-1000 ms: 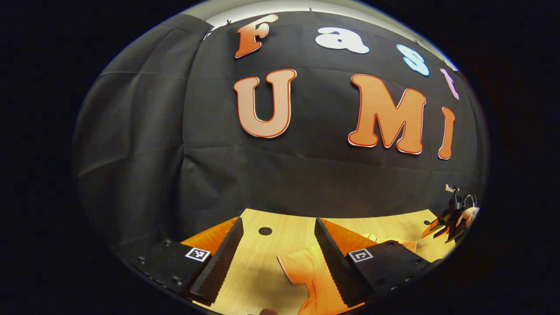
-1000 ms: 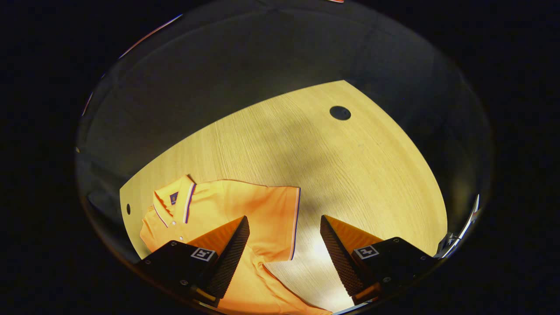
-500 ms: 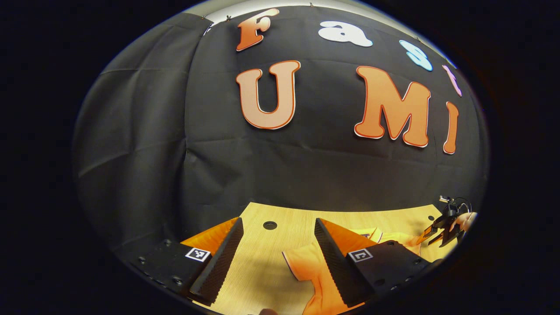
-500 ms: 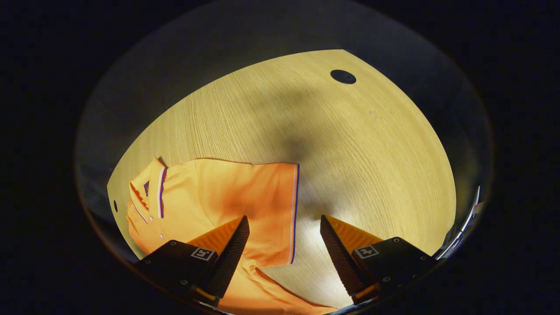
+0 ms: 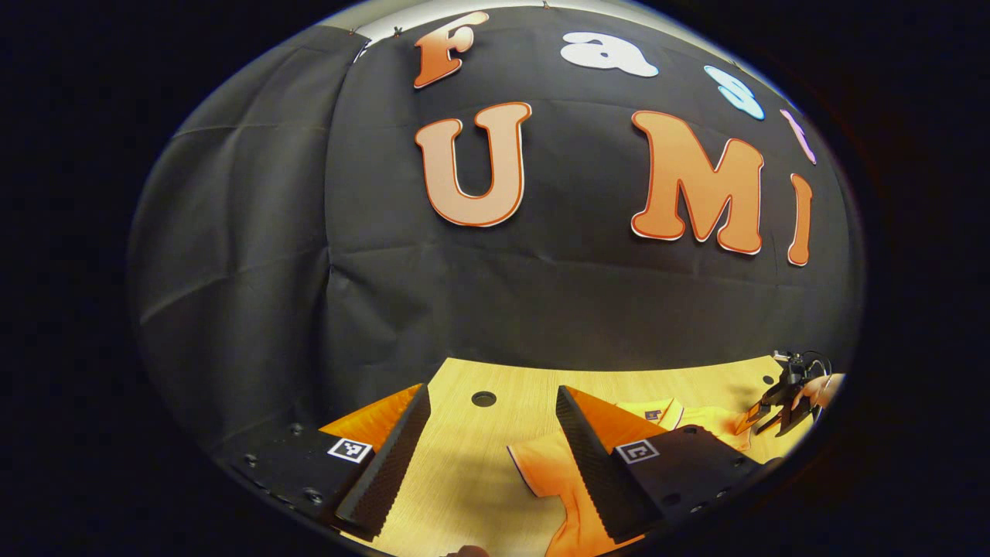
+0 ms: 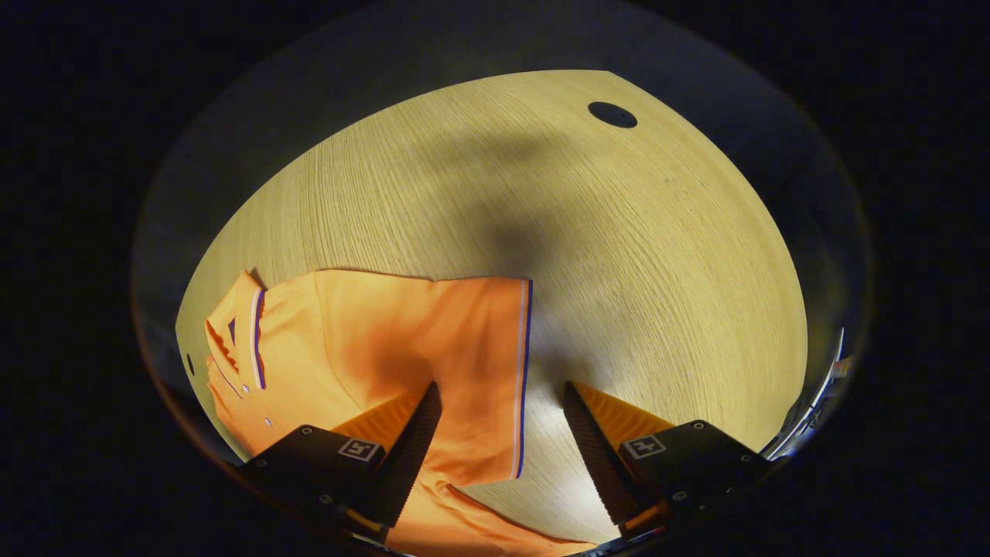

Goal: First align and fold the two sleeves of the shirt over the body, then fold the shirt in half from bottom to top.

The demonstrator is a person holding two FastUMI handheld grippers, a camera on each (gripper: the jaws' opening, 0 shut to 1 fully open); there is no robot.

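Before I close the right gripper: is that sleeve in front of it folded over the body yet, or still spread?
Still spread. The sleeve lies flat, out sideways on the table, its striped cuff edge off the body.

The left gripper view sits low over the surface (image 5: 464, 480), facing almost level toward the booth wall (image 5: 541, 309), with the right hand-held gripper (image 5: 762, 418) far off at its right edge. The right gripper view looks steeply down from close above. Both share the orange shirt (image 6: 402, 348) and the wooden surface.
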